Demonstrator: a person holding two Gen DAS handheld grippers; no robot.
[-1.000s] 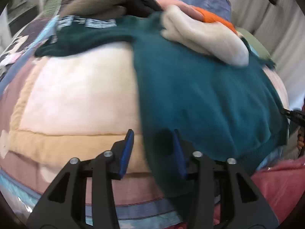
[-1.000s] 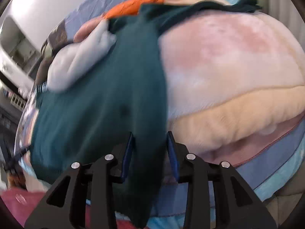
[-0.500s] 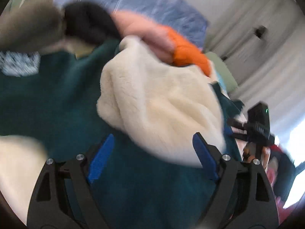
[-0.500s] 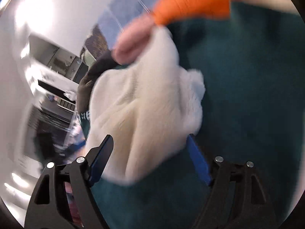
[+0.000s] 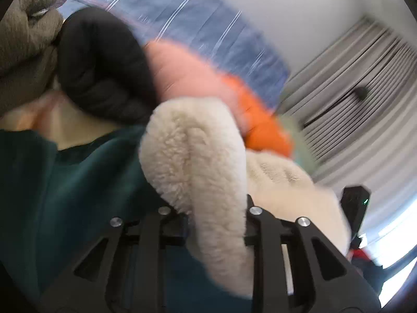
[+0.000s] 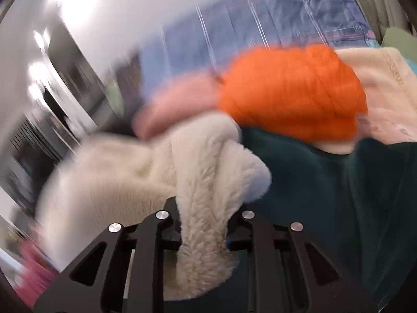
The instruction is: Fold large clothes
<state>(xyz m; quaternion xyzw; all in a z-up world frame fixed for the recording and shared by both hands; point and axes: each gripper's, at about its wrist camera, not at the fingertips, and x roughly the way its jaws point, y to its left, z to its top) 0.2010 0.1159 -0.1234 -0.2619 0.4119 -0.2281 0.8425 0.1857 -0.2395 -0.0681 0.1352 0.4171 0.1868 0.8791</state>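
Left gripper clamped on a fold of cream fleece; right gripper likewise pinching a thick fold of fleece. Fleece bunched between both sets of fingers, lying over teal sweater. Beyond fleece, touching it: orange garment and pink garment. Left of pink, black garment, then brown knit at the edge. Behind the heap, blue bedding; far off, grey curtains. Much blurred.
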